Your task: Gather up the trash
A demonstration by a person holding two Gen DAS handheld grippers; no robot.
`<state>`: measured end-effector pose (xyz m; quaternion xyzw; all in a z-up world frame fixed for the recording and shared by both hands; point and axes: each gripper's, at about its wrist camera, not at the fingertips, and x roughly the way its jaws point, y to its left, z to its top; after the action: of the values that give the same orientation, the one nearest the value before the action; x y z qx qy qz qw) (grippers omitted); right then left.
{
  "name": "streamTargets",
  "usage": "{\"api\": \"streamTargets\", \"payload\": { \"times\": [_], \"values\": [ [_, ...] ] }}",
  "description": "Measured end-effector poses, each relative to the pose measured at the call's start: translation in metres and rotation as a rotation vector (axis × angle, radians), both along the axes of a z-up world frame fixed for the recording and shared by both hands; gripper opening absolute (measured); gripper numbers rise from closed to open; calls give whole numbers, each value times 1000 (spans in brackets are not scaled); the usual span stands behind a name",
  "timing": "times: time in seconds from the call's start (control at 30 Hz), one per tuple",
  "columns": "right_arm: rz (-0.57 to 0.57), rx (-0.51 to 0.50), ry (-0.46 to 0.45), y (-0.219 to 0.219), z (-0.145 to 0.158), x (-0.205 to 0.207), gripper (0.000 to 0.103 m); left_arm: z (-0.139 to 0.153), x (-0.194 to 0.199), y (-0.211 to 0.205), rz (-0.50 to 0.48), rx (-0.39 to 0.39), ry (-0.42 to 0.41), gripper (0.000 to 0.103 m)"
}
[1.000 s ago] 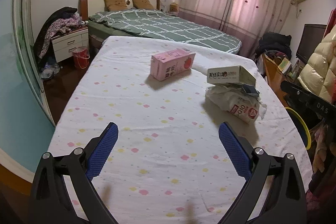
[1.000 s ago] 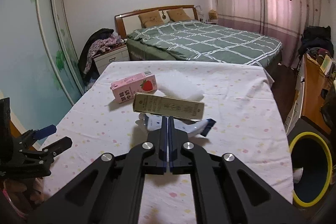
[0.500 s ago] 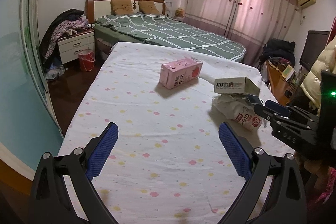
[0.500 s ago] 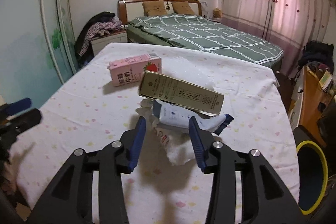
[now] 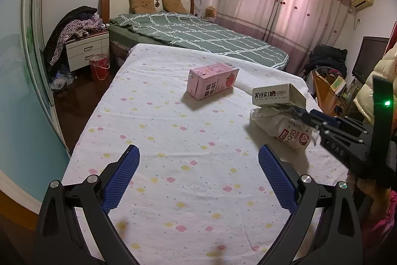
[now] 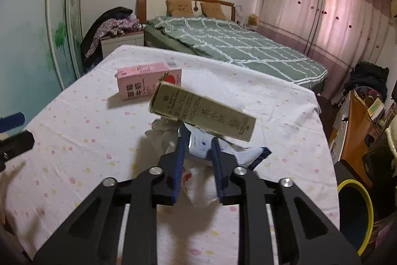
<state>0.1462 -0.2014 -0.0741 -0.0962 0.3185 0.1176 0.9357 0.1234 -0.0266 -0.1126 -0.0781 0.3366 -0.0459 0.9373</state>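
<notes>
My right gripper [image 6: 197, 149] had reached into the little heap of trash near the right side of the table [image 5: 173, 140], and its jaws had just been closing, so that the blue pads now sat narrowly on either side of a white and blue tube-like packet [image 6: 202, 144], touching or very nearly touching it (I could not say for sure that they pressed). An olive-gold carton [image 6: 202, 114] lay tilted across the top of the heap, directly above my fingertips, and crumpled white paper [image 6: 198, 188] with red print spread beneath them. From my left gripper's camera the same heap showed as the carton [image 5: 275, 94] resting on a crumpled white wrapper [image 5: 285, 128], with my right gripper [image 5: 301, 114] coming in from the right edge.

A pink strawberry milk carton [image 5: 212, 82] lay on its side farther back on the flowered tablecloth, apart from the heap.

My left gripper [image 5: 198, 165] hung over the near part of the table with its jaws spread wide and nothing between them.

A bin with a yellow rim [image 6: 357, 210] stood on the floor off the table's right side. Beyond the table was a bed with a green checked cover [image 5: 198, 39].
</notes>
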Motion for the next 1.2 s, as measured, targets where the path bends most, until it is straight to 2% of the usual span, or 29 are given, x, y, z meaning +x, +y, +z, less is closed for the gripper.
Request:
{"api": "streamTargets", "payload": {
  "times": [0.3, 0.6, 0.9, 1.2],
  "values": [
    [-7, 108, -57, -27, 29, -20, 9, 1, 1, -10, -24, 7, -2, 95],
    [-61, 195, -120, -68, 55, -44, 8, 5, 7, -29, -72, 16, -6, 95],
    [-206, 248, -159, -131, 61, -54, 8, 11, 21, -72, -165, 36, -17, 95],
    [-429, 266, -152, -219, 46, -61, 8, 13, 45, -114, -250, 51, -22, 95]
  ]
}}
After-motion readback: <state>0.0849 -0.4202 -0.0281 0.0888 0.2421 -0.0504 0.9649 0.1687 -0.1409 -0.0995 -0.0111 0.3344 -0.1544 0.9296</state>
